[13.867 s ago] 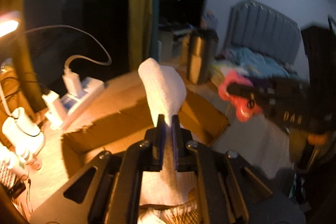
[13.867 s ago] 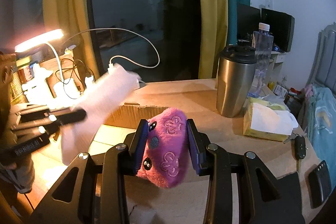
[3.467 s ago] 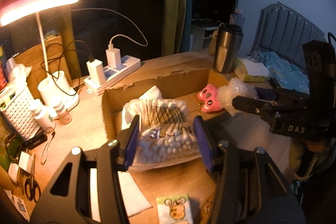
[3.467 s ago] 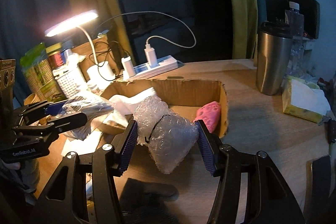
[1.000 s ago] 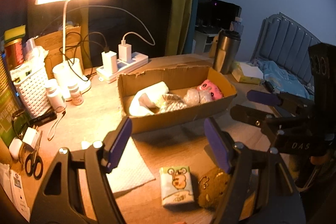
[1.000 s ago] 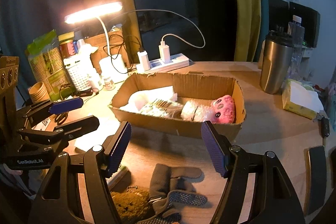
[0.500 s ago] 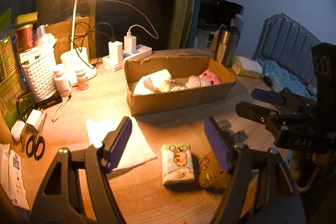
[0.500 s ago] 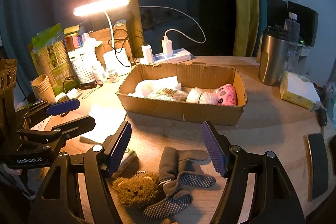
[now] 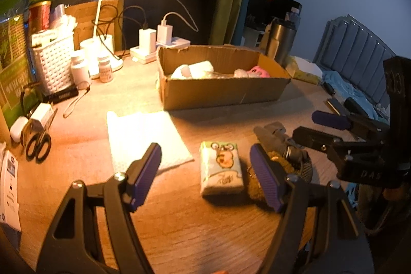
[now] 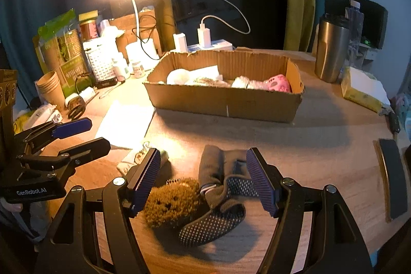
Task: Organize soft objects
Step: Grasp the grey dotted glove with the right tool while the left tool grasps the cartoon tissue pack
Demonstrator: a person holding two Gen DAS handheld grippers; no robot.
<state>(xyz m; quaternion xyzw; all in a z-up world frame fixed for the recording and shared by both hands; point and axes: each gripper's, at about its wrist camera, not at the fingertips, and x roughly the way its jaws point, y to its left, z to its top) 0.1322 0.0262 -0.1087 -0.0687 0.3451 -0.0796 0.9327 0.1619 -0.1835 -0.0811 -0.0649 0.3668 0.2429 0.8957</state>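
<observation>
Both grippers tilt down over the wooden desk (image 10: pixel 334 145), jaws spread and empty. The corrugated cardboard box (image 10: pixel 223 100) at the back holds white bundles, bubble wrap and a pink plush toy (image 10: pixel 278 85). The right gripper (image 10: pixel 205 179) hangs over grey dotted socks (image 10: pixel 221 197) touching a shaggy brown toy (image 10: pixel 170 200); the left gripper (image 9: pixel 205 176) hangs over a tissue pack (image 9: pixel 222 167).

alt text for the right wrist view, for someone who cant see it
The open right gripper hovers over grey grip-dot socks and a brown fuzzy toy on a wooden desk. Behind stands a cardboard box holding soft items, lamp-lit; the open left gripper is at left.
</observation>
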